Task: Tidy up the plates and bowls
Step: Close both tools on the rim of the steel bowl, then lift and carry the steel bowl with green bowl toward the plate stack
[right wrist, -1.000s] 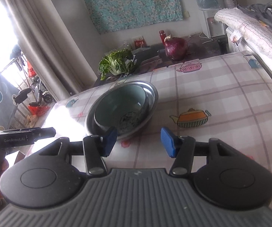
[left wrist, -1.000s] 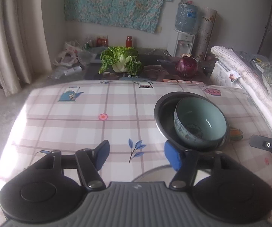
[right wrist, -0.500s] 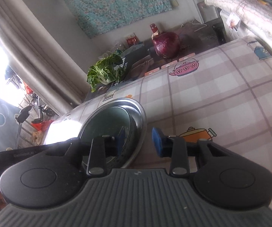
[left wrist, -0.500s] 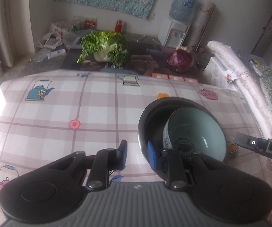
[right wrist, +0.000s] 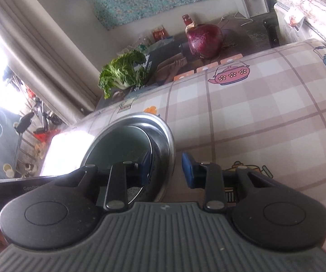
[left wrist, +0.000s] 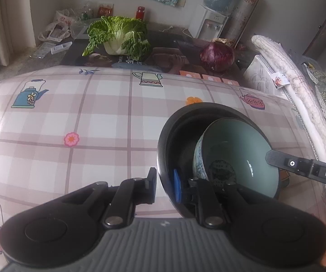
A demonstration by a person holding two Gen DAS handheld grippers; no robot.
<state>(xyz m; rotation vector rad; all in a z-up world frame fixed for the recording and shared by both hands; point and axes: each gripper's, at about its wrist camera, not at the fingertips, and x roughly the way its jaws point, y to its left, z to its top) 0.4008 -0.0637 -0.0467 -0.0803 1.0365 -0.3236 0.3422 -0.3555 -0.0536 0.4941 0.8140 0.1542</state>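
A steel bowl (left wrist: 174, 136) stands on the checked tablecloth (left wrist: 83, 124) with a green ceramic bowl (left wrist: 235, 149) leaning inside it toward the right. My left gripper (left wrist: 164, 187) is shut on the steel bowl's near left rim, one pad outside and the blue pad inside. In the right wrist view my right gripper (right wrist: 166, 168) straddles the steel bowl's (right wrist: 169, 145) opposite rim, shut across it. Its inner pad sits inside the green bowl (right wrist: 122, 145) and its outer pad outside the steel wall. One of its fingers (left wrist: 276, 159) reaches over the green bowl.
Beyond the table's far edge lie a leafy cabbage (left wrist: 117, 36) and a purple cabbage (left wrist: 217, 55) on a dark board. A water dispenser (left wrist: 210, 25) stands by the wall. Rolled bedding (left wrist: 299, 86) runs along the table's right side. Curtains (right wrist: 38, 52) hang at the left.
Both grippers came forward and down from in front of the steel bowl to its two sides. Their jaws went from open to shut across its rim.
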